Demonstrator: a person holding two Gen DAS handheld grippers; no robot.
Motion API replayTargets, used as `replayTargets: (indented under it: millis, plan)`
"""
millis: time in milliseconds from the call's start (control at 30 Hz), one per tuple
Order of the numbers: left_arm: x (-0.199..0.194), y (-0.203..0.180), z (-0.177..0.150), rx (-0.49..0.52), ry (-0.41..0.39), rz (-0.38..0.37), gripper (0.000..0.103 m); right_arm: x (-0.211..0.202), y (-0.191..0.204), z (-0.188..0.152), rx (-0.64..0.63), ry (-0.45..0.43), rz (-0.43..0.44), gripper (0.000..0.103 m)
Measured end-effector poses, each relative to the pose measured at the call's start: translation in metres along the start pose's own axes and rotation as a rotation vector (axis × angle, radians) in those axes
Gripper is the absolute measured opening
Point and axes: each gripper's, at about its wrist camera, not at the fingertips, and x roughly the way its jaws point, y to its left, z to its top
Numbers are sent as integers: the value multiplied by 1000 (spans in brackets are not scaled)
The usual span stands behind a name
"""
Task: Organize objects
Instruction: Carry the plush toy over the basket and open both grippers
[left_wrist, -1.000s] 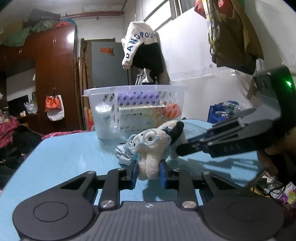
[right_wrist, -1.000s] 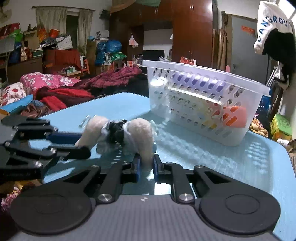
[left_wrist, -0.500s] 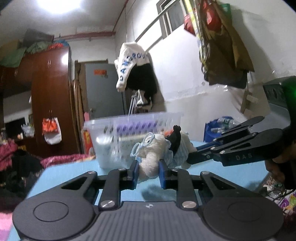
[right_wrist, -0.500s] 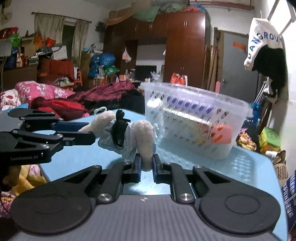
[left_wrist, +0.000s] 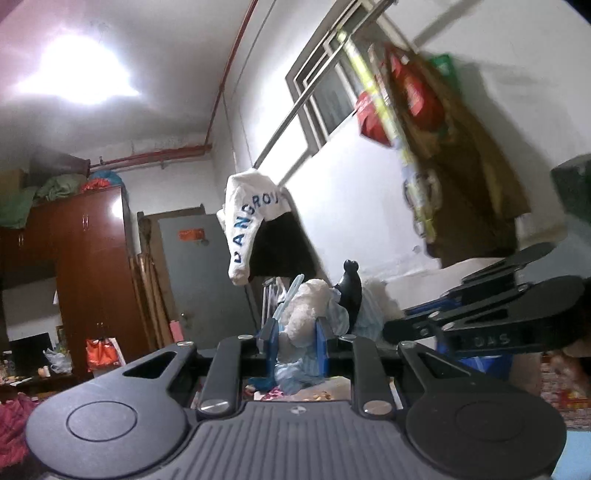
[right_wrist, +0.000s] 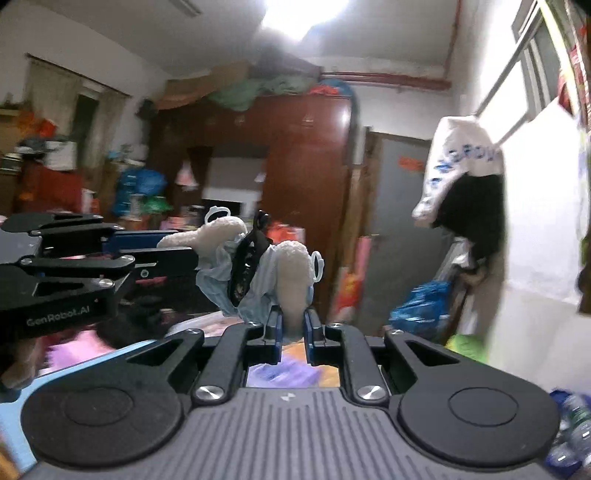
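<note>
A white plush toy (left_wrist: 308, 310) with a pale blue shirt, white glasses and a black strap hangs in the air between both grippers. My left gripper (left_wrist: 295, 341) is shut on one of its limbs. My right gripper (right_wrist: 293, 326) is shut on another limb of the toy (right_wrist: 291, 273). The right gripper shows at the right of the left wrist view (left_wrist: 480, 325); the left gripper shows at the left of the right wrist view (right_wrist: 74, 266). The basket is out of view.
A wall with a hanging white and black garment (left_wrist: 255, 221) and bags (left_wrist: 443, 147) stands ahead. A brown wardrobe (right_wrist: 295, 177) and a grey door (left_wrist: 188, 273) are behind. A strip of the blue table (right_wrist: 92, 358) shows low down.
Both grippers have lifted the plush toy high off the blue table and tilted upward. The clear basket and the table top have dropped out of view.
</note>
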Motion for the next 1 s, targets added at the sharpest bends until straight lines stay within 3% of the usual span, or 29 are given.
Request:
replayTargets:
  millis: [200,400,567,600,667,700,733,767,833,933,1000]
  plan:
    - [89,4,-37,-20,177,19,23,78,-17,-6,15,101,-94,13]
    - [119,7,-68,-13,270,89,22,131,-18,-36,23,173,-79,13]
    - [137,5,-78,25,342,123,27,137,-5,-46,-38,216,-82,13]
    - [136,4,-80,39,358,126,29,136,-4,-48,-46,232,-82,13]
    - [129,8,-78,38,348,137,46,133,-7,-48,-46,247,-79,14]
    - [124,11,-76,31,332,152,66,130,-10,-47,-33,256,-75,16]
    - [119,14,-74,27,313,172,84,127,-14,-46,-8,271,-67,24]
    - [115,15,-72,28,292,191,89,122,-19,-44,15,271,-66,29]
    - [110,19,-69,28,275,201,92,112,-24,-45,30,252,-85,61]
    - [110,25,-66,9,288,179,92,105,-34,-47,80,234,-82,86]
    - [111,26,-64,-1,290,175,93,104,-41,-50,125,227,-83,95]
